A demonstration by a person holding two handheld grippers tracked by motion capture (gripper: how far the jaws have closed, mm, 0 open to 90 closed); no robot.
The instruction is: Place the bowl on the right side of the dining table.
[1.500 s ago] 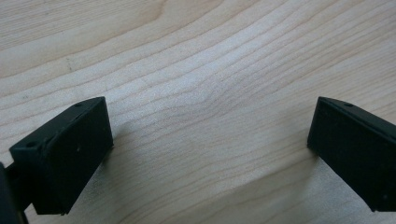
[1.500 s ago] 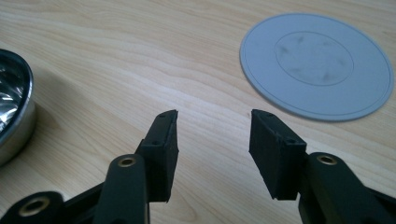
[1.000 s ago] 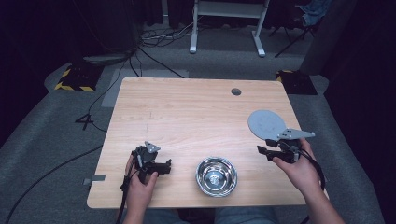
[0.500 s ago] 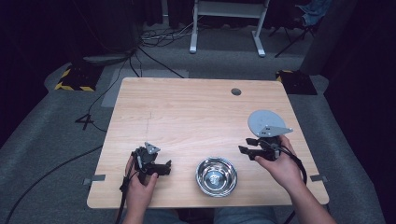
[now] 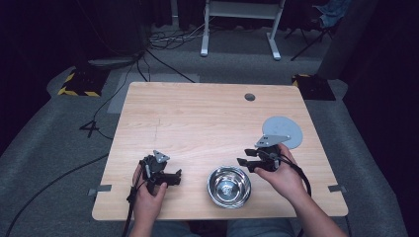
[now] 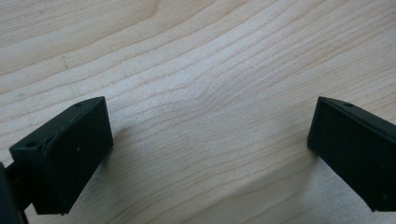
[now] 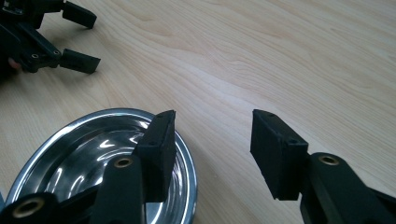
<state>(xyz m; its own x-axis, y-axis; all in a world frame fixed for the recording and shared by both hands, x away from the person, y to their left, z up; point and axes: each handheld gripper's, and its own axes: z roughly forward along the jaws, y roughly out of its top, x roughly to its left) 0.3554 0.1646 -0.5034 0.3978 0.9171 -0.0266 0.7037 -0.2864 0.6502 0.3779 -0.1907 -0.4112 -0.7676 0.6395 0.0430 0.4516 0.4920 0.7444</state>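
On the table, near your edge and between your two hands, sits the bowl, upright and empty. Behind your right hand lies a flat grey disc, apart from the bowl. Your right gripper hovers just beyond the bowl's far right rim, jaws well apart with nothing between them, opening a little wider just now. Your left gripper rests off to the bowl's left, jaws also spread and empty.

The bowl looks like thin polished steel: likely light and stiff, but slick, so it could skate or tip if nudged. Its rim is the place to pinch, one jaw inside and one outside.

The right gripper view shows the bowl's rim passing just under one jaw, a closeness you cannot judge from above. The left gripper view shows bare wood between its jaws.
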